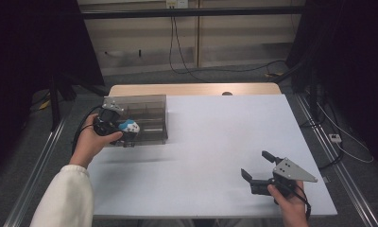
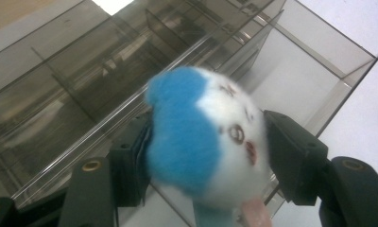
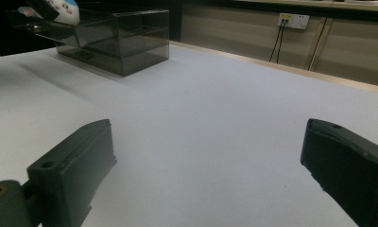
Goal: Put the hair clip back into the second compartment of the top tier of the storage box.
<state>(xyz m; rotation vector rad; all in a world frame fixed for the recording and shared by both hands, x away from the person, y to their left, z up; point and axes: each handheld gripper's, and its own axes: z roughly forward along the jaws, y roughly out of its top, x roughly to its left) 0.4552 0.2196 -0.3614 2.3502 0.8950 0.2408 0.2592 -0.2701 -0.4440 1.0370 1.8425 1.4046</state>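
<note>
Left gripper (image 2: pixel 206 151) clenched on small blue-and-white plush toy (image 2: pixel 203 135), centre of frame, above smoky transparent plastic compartment box (image 1: pixel 147 113) at left of high view. Right gripper (image 1: pixel 258 166) released, lower right, well apart. Risks, as judged: soft plush slipping from jaws; snagging on dividers; landing in unintended compartment.

Two hand-held grippers, seen from above and along their own jaws.
Left gripper (image 1: pixel 123 128) at far left, gripped by left hand (image 1: pixel 93 140) on a white-sleeved forearm reaching forward; jaws pressed against both sides of a blue-and-white plush toy (image 2: pixel 206 142). Right gripper (image 1: pixel 259 171) at near right, held low in right hand (image 1: pixel 291 201), jaws spread wide with nothing between them, pointing toward the left.
</note>
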